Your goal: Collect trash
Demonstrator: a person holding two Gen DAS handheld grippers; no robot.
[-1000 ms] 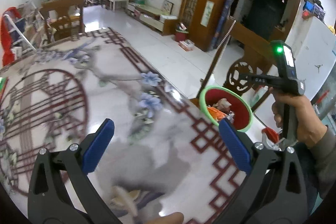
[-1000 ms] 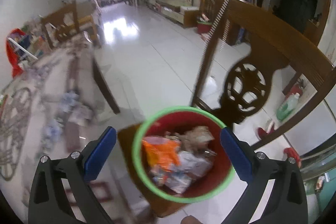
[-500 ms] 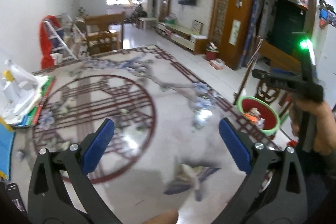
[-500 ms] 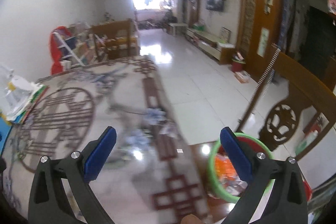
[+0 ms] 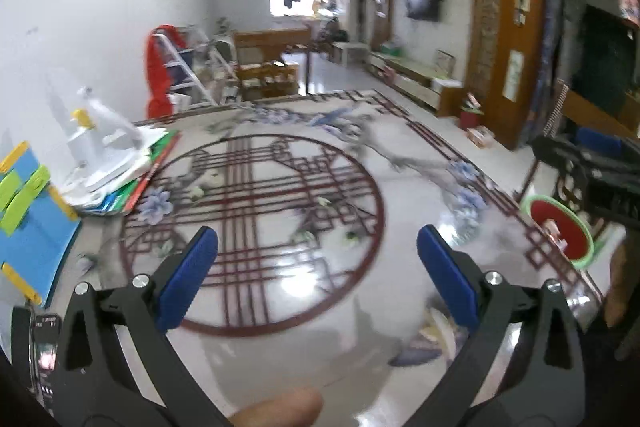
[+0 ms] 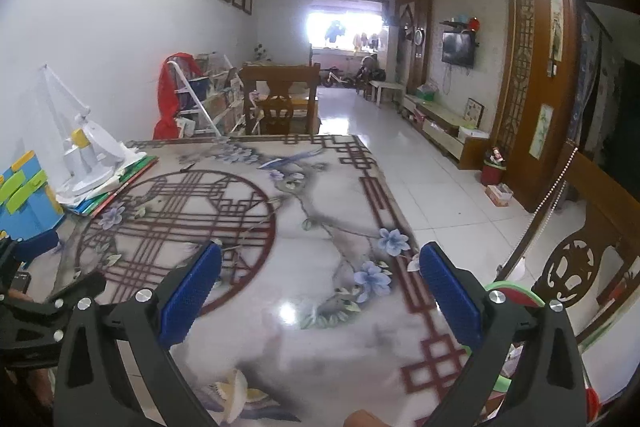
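A red trash bin with a green rim (image 5: 560, 231) holding wrappers stands off the table's right edge; in the right wrist view only its rim (image 6: 516, 289) shows behind the right finger. My left gripper (image 5: 318, 275) is open and empty over the glossy patterned table (image 5: 280, 195). My right gripper (image 6: 320, 287) is open and empty over the same table, near its right edge. No loose trash shows on the table between the fingers.
A white desk lamp (image 5: 100, 143) on a stack of books and a blue and green box (image 5: 28, 211) stand at the table's left. A carved wooden chair (image 6: 580, 259) stands right of the bin. A phone (image 5: 44, 351) lies at the near left.
Both grippers have swung left and up, away from the trash bin toward the table's middle. The bin has passed from under the right gripper to the right edge of view. Both stay open.
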